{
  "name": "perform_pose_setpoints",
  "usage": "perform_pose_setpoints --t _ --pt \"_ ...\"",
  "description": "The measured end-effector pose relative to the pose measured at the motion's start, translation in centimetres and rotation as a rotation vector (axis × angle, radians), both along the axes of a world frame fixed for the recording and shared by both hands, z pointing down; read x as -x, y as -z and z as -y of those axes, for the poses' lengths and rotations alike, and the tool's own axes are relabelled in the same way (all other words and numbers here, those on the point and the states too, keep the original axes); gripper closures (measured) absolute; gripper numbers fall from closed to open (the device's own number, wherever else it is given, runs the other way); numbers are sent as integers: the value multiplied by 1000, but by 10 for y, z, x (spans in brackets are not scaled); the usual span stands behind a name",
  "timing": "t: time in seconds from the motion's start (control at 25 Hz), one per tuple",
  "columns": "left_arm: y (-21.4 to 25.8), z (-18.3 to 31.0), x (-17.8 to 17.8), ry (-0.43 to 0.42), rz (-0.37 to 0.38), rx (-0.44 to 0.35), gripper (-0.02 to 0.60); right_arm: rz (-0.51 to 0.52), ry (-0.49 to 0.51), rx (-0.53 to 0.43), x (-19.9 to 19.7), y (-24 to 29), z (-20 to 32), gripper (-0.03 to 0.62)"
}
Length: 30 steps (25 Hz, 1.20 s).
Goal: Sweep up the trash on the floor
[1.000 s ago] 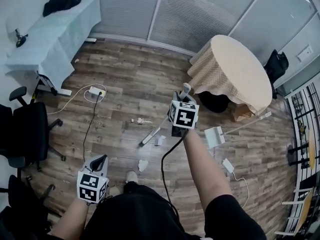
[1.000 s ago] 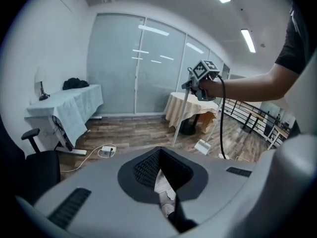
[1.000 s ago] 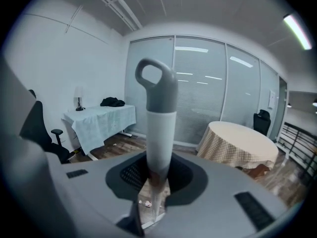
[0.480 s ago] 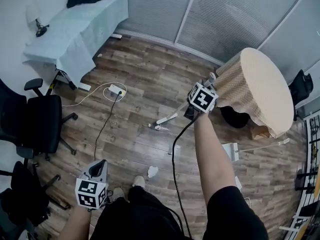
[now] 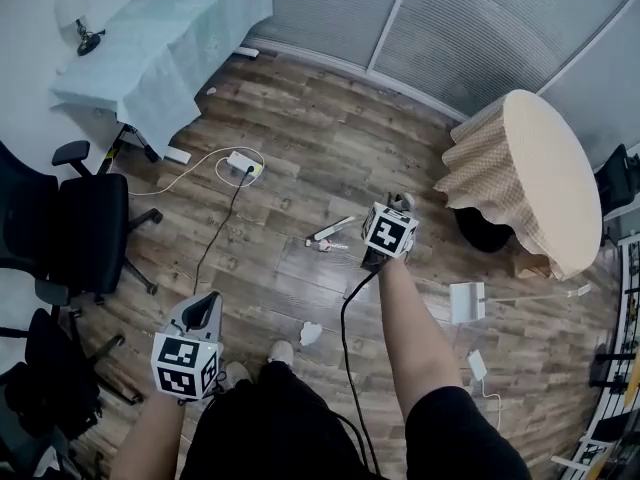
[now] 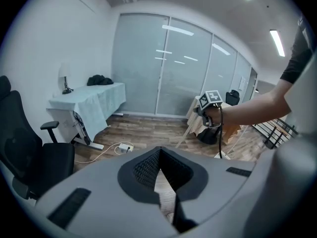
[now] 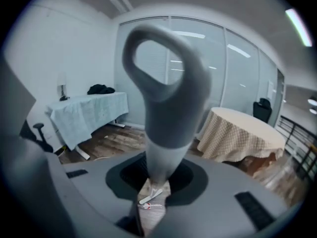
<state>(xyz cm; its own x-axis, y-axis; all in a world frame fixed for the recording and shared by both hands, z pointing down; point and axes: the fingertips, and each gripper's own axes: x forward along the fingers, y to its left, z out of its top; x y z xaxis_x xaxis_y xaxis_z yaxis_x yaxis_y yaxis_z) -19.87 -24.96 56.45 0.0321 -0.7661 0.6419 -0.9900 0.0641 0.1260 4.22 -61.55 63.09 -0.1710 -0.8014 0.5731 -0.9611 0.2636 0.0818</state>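
Holding the broom (image 7: 166, 98) tight in our right gripper (image 7: 157, 182) fingers, we have its head beside the trash (image 5: 320, 245) on the floor (image 5: 300, 168). Our left gripper (image 5: 205, 306) fingers are together, empty.

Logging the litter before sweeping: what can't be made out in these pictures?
Head view: the scrap beside the broom head is too small to identify; the person's body hides the floor below.
Right gripper view: the broom handle, blurred and close, blocks the room's middle.
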Motion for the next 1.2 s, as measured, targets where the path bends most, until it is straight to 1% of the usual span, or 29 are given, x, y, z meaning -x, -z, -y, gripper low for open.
perform_pose_setpoints --t 0.04,0.12,0.24,0.4,0.48,0.68,0.92,1.08,1.2 --pt "-1 3 -1 -6 -4 -1 588 -27 42 -1 5 -3 -11 507" --pt "-1 6 -4 -19 -15 -5 588 -45 78 13 8 -9 -33 507" --pt "-1 9 -9 -50 -26 -10 588 -51 71 44 0 -17 -62 507" --pt "0 11 -14 -116 -33 -22 588 -90 61 36 -12 -21 -101 507" --pt "-2 8 -14 -155 -37 -25 588 -88 34 43 -18 -22 -122 507" --pt "-2 0 -10 -254 -37 -19 588 -76 -68 50 -35 -29 -174 507" --pt "-6 -2 5 -338 -56 -13 588 -91 -112 52 -24 -28 -228 507" --pt "-4 6 2 -419 -65 -25 588 -146 -130 40 -27 -29 -258 505" --pt "-4 10 -2 -474 -69 -27 588 -145 -145 44 -31 -29 -278 505"
